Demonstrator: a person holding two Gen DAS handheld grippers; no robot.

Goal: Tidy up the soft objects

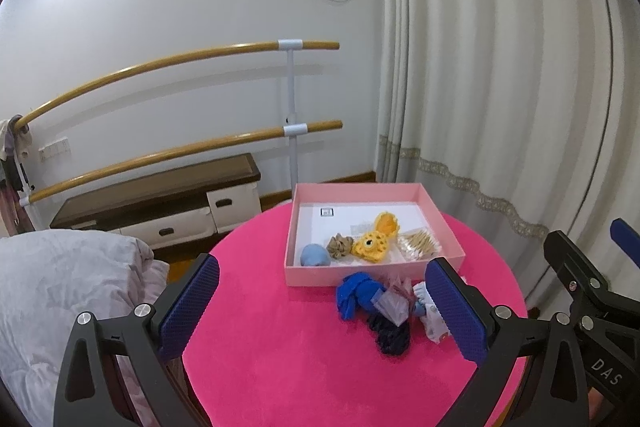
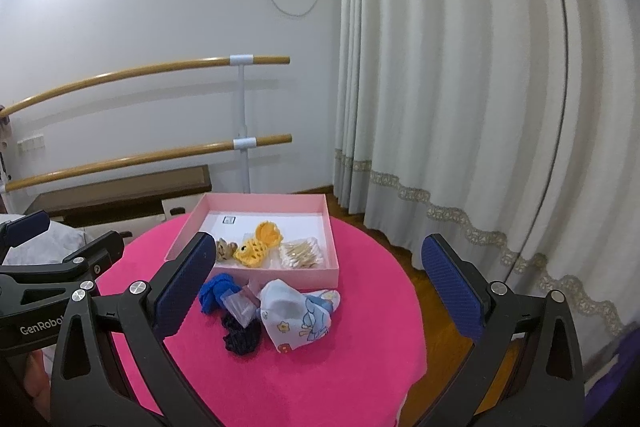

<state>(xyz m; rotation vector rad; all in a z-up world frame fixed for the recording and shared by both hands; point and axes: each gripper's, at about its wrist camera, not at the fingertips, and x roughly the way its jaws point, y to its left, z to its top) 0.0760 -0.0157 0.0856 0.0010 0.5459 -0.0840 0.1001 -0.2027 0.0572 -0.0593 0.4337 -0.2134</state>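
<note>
A pink box (image 1: 440, 223) (image 2: 332, 243) sits at the far side of a round pink table (image 1: 300, 367) (image 2: 320, 379). Inside lie a yellow knitted toy (image 1: 374, 243) (image 2: 258, 245), a tan scrunchie (image 1: 340, 246) (image 2: 225, 250), a light blue soft ball (image 1: 315, 255) and a bag of cotton swabs (image 1: 418, 245) (image 2: 302, 253). In front of the box lie a blue cloth (image 1: 354, 293) (image 2: 214, 291), a clear packet (image 1: 392, 303) (image 2: 240, 305), a dark scrunchie (image 1: 392, 337) (image 2: 242, 337) and a cartoon-print cloth (image 2: 298, 315). My left gripper (image 1: 322, 311) and right gripper (image 2: 320, 291) are open, held above the table, holding nothing.
A grey quilt (image 1: 60, 291) lies left of the table. Behind stand a low dark-topped cabinet (image 1: 160, 199), two wooden rails (image 1: 180, 147) on a white post, and a cream curtain (image 2: 480, 107) at the right. Wooden floor (image 2: 440, 327) shows beside the table's right edge.
</note>
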